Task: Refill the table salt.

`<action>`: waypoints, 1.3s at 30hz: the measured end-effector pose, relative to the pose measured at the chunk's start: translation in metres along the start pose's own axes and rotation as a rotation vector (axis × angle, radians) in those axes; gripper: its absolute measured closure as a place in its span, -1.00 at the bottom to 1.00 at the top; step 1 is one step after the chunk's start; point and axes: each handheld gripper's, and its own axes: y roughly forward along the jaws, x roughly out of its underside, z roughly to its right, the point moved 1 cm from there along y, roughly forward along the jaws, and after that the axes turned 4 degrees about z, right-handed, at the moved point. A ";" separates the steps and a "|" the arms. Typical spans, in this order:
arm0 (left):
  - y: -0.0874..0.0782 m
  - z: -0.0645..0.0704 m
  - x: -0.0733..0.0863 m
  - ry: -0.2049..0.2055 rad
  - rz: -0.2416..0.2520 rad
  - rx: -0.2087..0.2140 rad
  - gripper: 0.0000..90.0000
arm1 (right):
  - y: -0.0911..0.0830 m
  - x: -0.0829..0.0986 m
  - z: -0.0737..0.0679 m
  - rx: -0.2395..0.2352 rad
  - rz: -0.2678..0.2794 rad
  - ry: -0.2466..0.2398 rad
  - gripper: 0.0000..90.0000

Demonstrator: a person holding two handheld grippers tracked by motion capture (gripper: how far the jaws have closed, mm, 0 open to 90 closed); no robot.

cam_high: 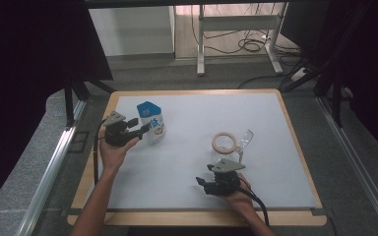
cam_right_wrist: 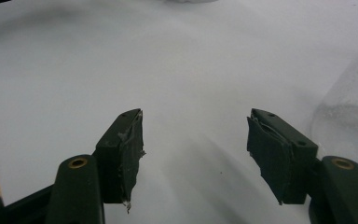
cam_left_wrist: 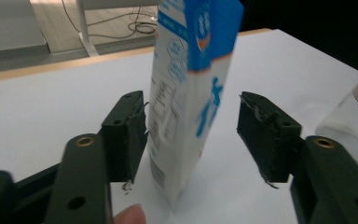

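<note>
A blue-and-white milk carton (cam_high: 151, 123) stands upright on the white table mat (cam_high: 187, 162), left of centre. My left gripper (cam_high: 144, 129) is open around the carton (cam_left_wrist: 186, 88), which stands between its jaws; the left jaw is right against the carton's side and the right jaw stays apart. A clear glass jar (cam_high: 225, 145) with a beige rim stands right of centre. My right gripper (cam_high: 205, 180) hovers just in front of the jar, low over the mat. In the right gripper view the right gripper (cam_right_wrist: 196, 154) is open with nothing between its jaws, and the jar (cam_right_wrist: 349, 107) is at the right edge.
A clear plastic piece (cam_high: 246, 138) lies against the jar's right side. The jar (cam_left_wrist: 354, 112) also shows at the right of the left gripper view. The mat lies on a wooden tabletop (cam_high: 295, 142). Table legs and cables (cam_high: 248, 44) are on the floor beyond.
</note>
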 end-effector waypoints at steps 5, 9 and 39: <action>0.015 -0.004 -0.007 -0.005 -0.003 0.009 0.13 | -0.002 0.000 0.001 0.004 0.004 -0.001 -0.19; 0.024 -0.006 -0.005 -0.019 -0.015 0.021 0.38 | -0.003 0.000 0.002 0.008 0.005 0.002 -0.19; 0.021 -0.002 -0.015 -0.019 0.061 0.164 1.00 | 0.000 -0.005 -0.002 0.000 0.034 -0.014 -0.19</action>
